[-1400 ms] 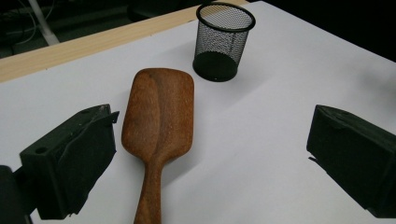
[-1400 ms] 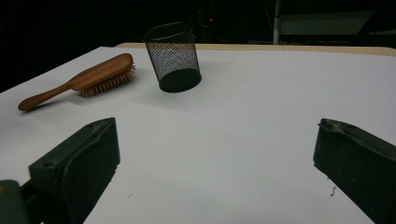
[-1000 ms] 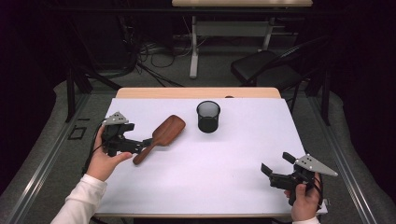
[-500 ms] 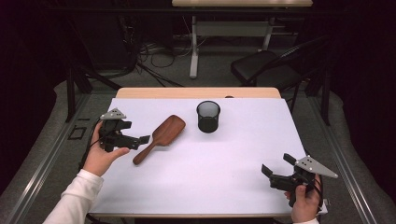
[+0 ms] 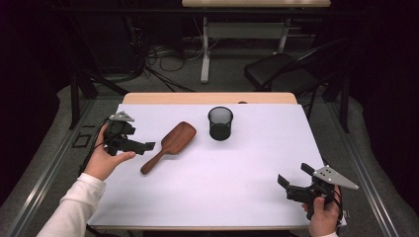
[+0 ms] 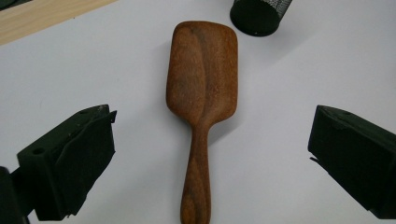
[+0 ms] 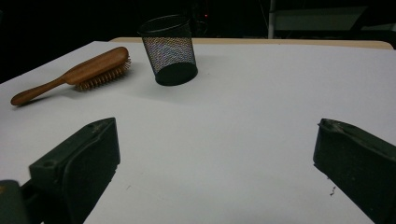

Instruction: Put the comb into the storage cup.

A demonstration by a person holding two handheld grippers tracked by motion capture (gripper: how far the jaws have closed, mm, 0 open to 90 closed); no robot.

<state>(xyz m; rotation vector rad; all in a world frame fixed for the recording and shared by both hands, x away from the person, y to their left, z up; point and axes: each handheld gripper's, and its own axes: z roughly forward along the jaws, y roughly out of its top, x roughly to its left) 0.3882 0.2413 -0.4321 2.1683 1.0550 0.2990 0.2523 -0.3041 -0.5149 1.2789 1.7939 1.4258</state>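
Wood made up the whole hairbrush [image 5: 167, 146], so it looked stiff and fairly light, unlikely to bend or crack under a firm pinch. It lay bristles down on the white bench [image 5: 222, 197], toward the left edge, its paddle head pointing at the black mesh pen cup [image 5: 220, 123] near the far edge and its handle running back toward your left tongs [image 5: 146, 146]. Those tongs stood wide open just short of the handle's end, touching nothing; in the left gripper view the handle [image 6: 196, 182] sat midway between the jaws. You would probably have done best to close on that narrow handle near the neck: the smooth rounded wood could roll or slip, so a square grip across it mattered. Your right tongs [image 5: 292, 182] were open too, empty, near the right front corner.
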